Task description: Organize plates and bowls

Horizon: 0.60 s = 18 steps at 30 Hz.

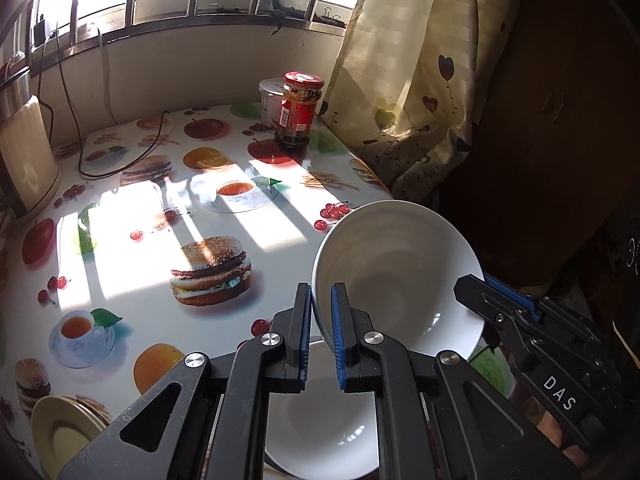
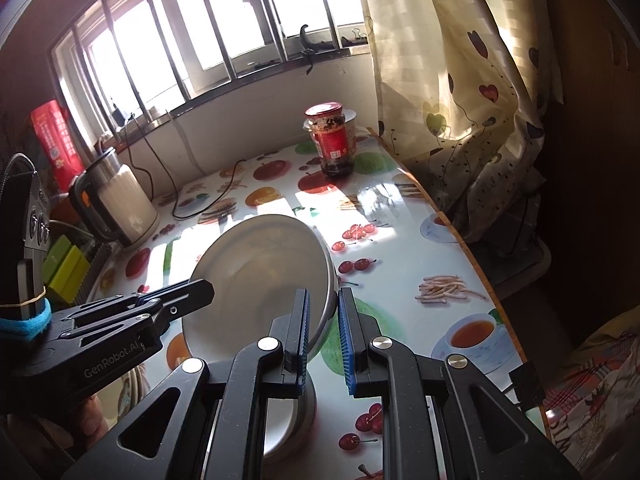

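A white bowl (image 1: 400, 276) is held tilted above the table by both grippers; it also shows in the right wrist view (image 2: 260, 272). My left gripper (image 1: 321, 336) is shut on its left rim. My right gripper (image 2: 323, 336) is shut on its right rim and shows in the left wrist view (image 1: 492, 300). A second white bowl (image 1: 324, 424) stands on the table right below the held one, partly hidden by my fingers; it also shows in the right wrist view (image 2: 288, 424). A cream plate (image 1: 64, 432) lies at the table's near left.
The table (image 1: 120, 240) has a fruit-and-burger print cloth. A red-lidded jar (image 1: 298, 110) and a white tub (image 1: 272, 96) stand at the far edge. A kettle (image 2: 116, 204) with a cable stands at the left. A curtain (image 1: 420, 80) hangs at the right.
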Available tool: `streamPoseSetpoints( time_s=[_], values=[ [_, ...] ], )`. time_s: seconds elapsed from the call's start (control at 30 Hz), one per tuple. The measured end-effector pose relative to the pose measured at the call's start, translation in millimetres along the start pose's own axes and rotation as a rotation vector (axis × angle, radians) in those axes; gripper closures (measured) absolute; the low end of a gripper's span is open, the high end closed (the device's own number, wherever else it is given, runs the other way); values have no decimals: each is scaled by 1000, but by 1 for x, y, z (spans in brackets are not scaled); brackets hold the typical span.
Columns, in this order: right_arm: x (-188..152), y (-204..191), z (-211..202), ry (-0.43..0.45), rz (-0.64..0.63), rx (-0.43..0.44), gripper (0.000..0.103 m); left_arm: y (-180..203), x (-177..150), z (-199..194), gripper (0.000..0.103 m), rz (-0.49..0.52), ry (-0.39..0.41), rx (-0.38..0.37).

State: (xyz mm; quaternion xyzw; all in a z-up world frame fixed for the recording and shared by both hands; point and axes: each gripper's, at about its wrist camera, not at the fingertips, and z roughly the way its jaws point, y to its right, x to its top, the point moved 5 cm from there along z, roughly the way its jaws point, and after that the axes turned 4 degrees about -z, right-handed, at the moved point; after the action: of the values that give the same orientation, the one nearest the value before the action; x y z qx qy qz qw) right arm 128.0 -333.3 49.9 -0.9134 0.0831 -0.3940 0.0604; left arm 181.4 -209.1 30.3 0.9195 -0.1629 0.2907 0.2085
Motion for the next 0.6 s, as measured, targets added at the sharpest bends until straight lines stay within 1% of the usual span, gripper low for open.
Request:
streamPoseSetpoints(
  time_s=[0.33,0.6],
  values=[
    [-10,-14,-3,-9,-16,20,88,-13,-12,-10,93,-33,9,5],
    [-16,-24,-4,-14,-34,32,88,-20,-21,-16,93,-42,11,25]
  ],
)
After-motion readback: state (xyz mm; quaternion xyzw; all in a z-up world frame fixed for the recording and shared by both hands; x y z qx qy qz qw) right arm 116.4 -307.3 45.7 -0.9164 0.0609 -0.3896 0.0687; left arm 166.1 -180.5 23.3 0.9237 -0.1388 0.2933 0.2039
